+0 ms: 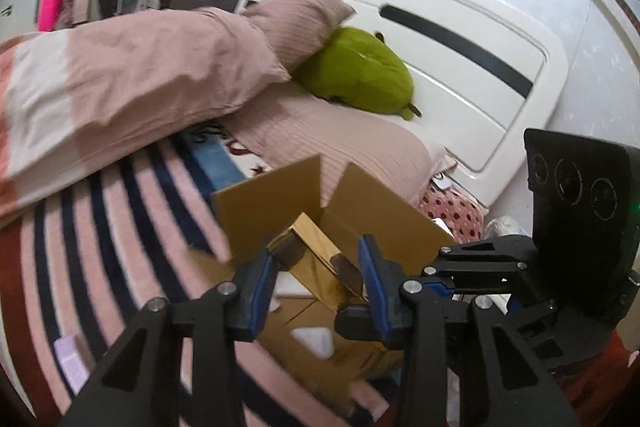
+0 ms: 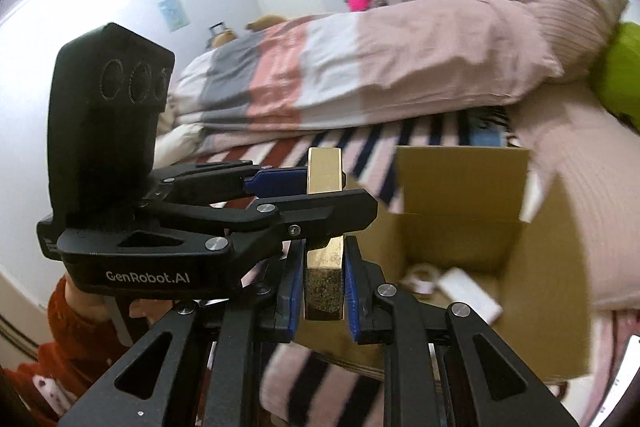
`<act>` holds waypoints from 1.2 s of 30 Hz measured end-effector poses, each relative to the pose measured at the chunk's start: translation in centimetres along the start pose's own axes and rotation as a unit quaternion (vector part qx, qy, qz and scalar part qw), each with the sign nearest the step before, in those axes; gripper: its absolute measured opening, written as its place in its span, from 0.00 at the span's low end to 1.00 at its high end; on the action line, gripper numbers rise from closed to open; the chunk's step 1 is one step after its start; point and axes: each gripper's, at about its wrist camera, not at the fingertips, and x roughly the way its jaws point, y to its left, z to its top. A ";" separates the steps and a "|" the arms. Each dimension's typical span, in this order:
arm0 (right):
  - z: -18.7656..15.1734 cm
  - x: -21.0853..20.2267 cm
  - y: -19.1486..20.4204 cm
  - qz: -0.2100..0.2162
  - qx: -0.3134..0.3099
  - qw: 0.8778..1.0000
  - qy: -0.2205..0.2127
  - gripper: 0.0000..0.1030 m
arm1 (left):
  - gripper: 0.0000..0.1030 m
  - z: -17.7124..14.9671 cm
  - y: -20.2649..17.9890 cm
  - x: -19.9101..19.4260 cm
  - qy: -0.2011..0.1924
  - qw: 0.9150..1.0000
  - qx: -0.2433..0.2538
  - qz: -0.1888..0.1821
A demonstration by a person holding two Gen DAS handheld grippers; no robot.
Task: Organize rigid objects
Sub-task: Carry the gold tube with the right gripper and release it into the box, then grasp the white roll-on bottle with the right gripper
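A long, shiny gold box hangs above an open cardboard box that sits on the bed. My left gripper has its blue pads against the gold box's two sides and is shut on it. In the right wrist view, my right gripper is shut on the near end of the gold box. There the left gripper reaches in from the left across the bar's middle. The cardboard box stands to the right with its flaps up.
Flat white items lie on the cardboard box's floor. The bed has a striped blanket, a folded pink duvet, pink pillows and a green plush by the white headboard. A red sleeve shows at lower left.
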 end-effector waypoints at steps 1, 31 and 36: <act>0.0 -0.1 -0.8 -0.006 0.007 1.000 0.006 0.13 | 0.37 0.3 -0.4 0.9 0.010 1.000 0.001 -0.002; -0.4 2.8 7.8 0.022 -0.108 0.994 -0.004 0.43 | 0.75 -4.1 6.4 -11.9 -0.037 0.987 -0.037 0.150; -2.4 6.3 13.2 0.079 -0.164 0.983 0.013 0.49 | 0.76 -9.1 10.5 -15.5 -0.043 0.978 -0.073 0.193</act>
